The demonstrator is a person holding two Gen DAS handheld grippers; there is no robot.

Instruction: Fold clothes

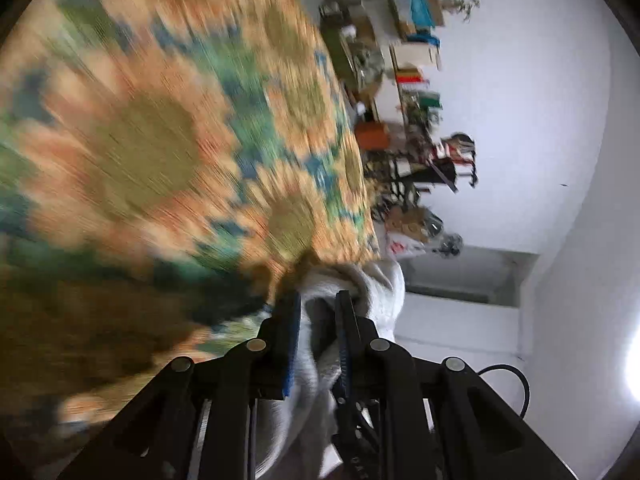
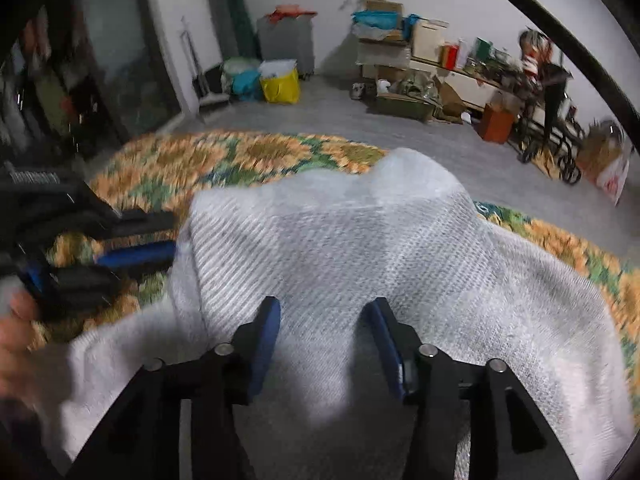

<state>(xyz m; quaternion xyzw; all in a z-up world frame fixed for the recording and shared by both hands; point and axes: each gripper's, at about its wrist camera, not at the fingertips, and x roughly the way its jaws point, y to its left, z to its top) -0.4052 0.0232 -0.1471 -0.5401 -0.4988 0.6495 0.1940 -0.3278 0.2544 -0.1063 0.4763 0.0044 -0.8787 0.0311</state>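
A white knitted garment (image 2: 340, 240) lies spread over a sunflower-patterned cloth (image 2: 260, 152). My right gripper (image 2: 324, 312) hovers over the garment's near part, jaws open and apart, nothing pinched between the blue pads. At the left of this view my left gripper (image 2: 160, 240) grips the garment's left edge. In the left wrist view, which is rolled sideways and blurred, the left gripper (image 1: 318, 298) is shut on a bunched fold of the white garment (image 1: 380, 284), above the sunflower cloth (image 1: 160, 140).
A person's hand (image 2: 12, 332) holds the left gripper at the lower left. Grey floor lies beyond the cloth. Along the far wall stand a yellow bag (image 2: 280, 86), a grey cabinet (image 2: 286, 44), stacked boxes (image 2: 384, 40) and an orange box (image 2: 496, 122).
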